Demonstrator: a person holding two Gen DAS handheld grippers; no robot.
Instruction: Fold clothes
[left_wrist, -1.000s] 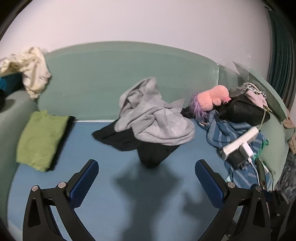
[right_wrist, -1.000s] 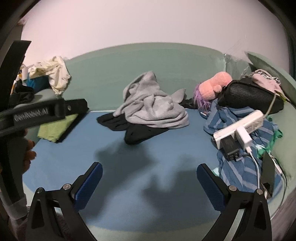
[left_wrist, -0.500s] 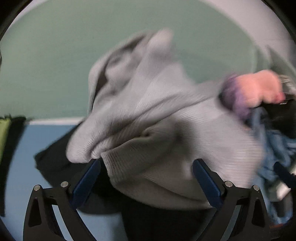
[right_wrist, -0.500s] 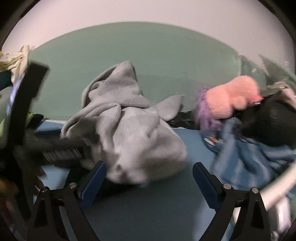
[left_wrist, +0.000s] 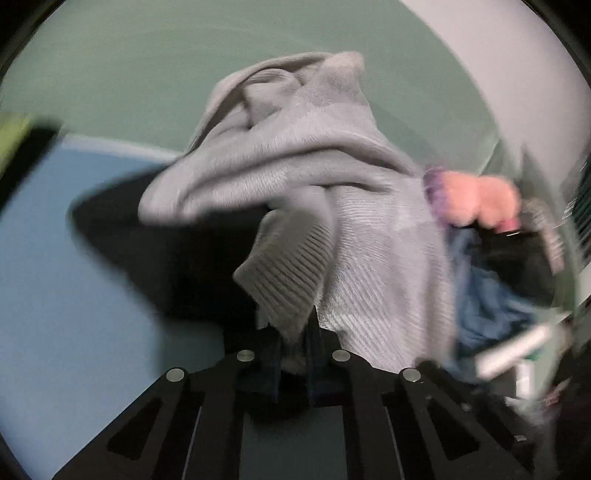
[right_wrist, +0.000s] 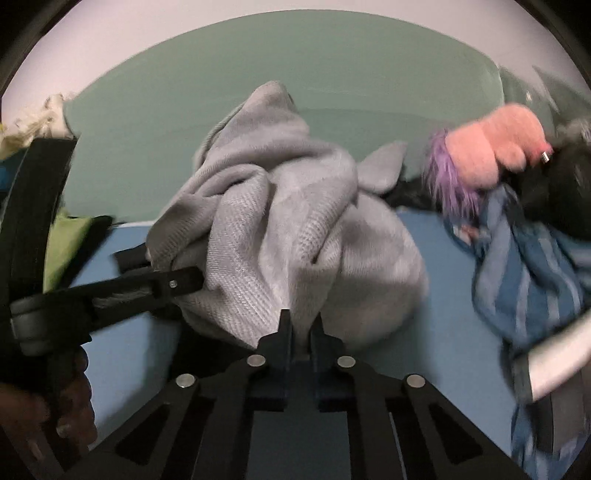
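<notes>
Left gripper (left_wrist: 295, 347) clenched on ribbed hem of grey sweater (left_wrist: 314, 206). Right gripper (right_wrist: 301, 332) also clenched on grey sweater. Sweater bunched over black garment (left_wrist: 177, 251) on blue mattress (right_wrist: 436, 295), beside pink plush toy (right_wrist: 495, 147).

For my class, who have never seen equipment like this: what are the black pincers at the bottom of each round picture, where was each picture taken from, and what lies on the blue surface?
No robot here: a person holds a two-finger gripper in each hand. A wide-angle camera on each gripper looks forward along its fingers, hence the round pictures. One shows the left gripper, the other the right gripper. Both are pinched shut on the grey knitted sweater, which lies bunched on a black garment on the blue surface. In the right view, the left gripper also appears from the side. To the right lie a pink plush toy with purple hair and a blue striped cloth; to the left, something green. The pictures are blurred.
</notes>
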